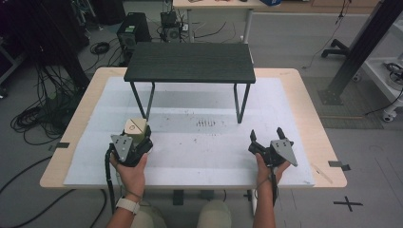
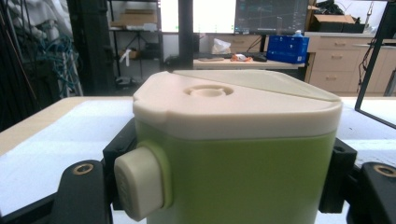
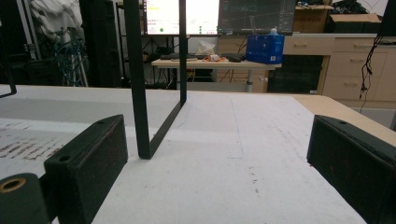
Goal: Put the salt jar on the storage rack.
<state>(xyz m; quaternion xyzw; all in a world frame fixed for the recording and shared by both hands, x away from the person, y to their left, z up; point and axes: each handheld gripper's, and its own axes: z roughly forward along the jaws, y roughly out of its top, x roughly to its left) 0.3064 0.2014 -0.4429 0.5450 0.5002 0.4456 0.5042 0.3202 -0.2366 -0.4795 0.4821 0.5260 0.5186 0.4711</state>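
The left claw [image 1: 138, 135] is clamped on a green box with a cream lid [image 1: 135, 127], which sits on the bench [image 1: 199, 156] just in front of the small black table's [image 1: 190, 61] left legs; the right claw [image 1: 266, 137] stands wide, holding nothing, before the right legs.

Right gripper [image 3: 219, 168] low over the white surface [image 3: 243, 154], jaws wide apart with nothing between them, black metal stand leg [image 3: 140, 102] ahead at left, blue crate [image 3: 265, 48] on a far desk
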